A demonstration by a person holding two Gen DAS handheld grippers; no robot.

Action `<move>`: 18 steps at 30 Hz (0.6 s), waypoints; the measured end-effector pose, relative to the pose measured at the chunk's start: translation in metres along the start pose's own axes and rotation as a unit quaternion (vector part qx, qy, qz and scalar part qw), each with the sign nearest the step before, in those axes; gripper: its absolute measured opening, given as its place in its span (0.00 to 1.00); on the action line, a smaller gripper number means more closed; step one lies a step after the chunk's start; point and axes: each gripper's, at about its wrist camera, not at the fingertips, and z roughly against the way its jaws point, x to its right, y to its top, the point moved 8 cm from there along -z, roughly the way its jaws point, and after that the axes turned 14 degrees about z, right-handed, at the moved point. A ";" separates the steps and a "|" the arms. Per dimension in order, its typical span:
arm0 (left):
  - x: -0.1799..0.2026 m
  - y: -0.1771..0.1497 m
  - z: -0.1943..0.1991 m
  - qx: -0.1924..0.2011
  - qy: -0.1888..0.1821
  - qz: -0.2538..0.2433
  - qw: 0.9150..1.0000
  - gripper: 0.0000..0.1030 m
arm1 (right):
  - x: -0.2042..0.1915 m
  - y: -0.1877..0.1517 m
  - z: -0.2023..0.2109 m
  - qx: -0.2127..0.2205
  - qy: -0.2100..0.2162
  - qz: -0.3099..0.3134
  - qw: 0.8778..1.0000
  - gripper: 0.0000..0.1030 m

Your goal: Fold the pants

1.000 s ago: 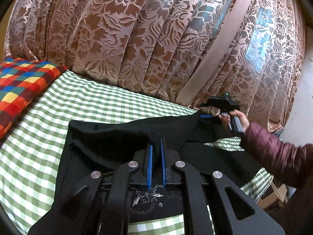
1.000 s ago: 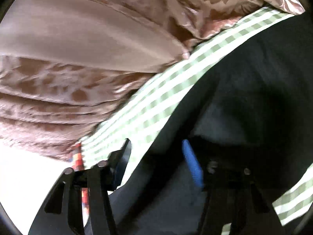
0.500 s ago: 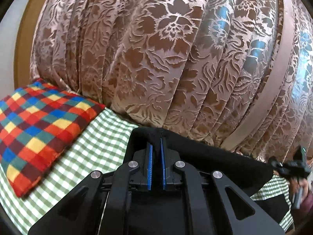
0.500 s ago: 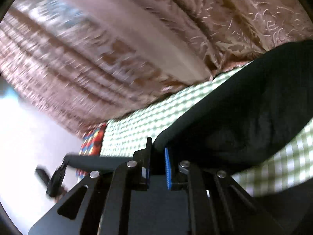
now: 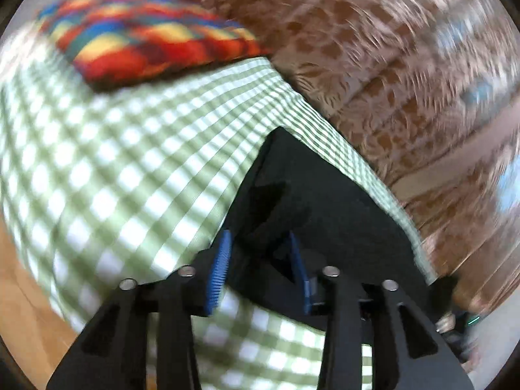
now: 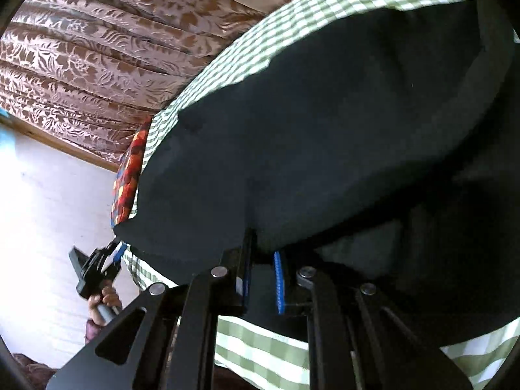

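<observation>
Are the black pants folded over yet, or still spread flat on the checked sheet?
Folded over: the right wrist view shows the pants doubled, an upper layer bulging over a lower one by the right gripper.

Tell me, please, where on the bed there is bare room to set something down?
Bare checked sheet lies between the pillow and the pants, left of the left tool. It is crowded along the curtain side, where the pants cover the sheet.

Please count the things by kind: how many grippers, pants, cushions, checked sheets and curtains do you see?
Grippers: 2, the left gripper and the right gripper
Black pants: 1
Colourful cushion: 1
Green checked sheet: 1
Brown curtain: 1
Total: 6
</observation>
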 end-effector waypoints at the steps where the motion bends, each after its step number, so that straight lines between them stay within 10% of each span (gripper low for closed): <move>1: -0.007 -0.003 0.007 -0.006 -0.019 0.030 0.999 0.38 | 0.000 0.002 -0.002 0.000 0.000 0.000 1.000 0.10; 5: -0.005 -0.010 0.025 -0.015 -0.076 0.081 0.994 0.40 | -0.001 0.008 -0.005 0.002 -0.001 0.004 1.000 0.10; 9: 0.013 -0.016 0.020 -0.035 -0.119 0.110 0.986 0.63 | 0.001 0.002 -0.004 0.006 0.006 -0.002 1.000 0.10; 13: 0.029 -0.015 -0.011 -0.051 -0.082 0.119 0.988 0.64 | 0.001 0.002 0.002 0.012 0.005 0.002 1.000 0.10; 16: 0.036 -0.009 -0.026 -0.026 -0.014 0.077 0.997 0.10 | -0.003 0.007 0.007 0.020 0.001 0.010 1.000 0.09; 18: 0.048 -0.006 -0.018 -0.015 -0.035 0.059 0.997 0.07 | -0.009 0.009 0.017 0.030 0.003 0.019 0.999 0.08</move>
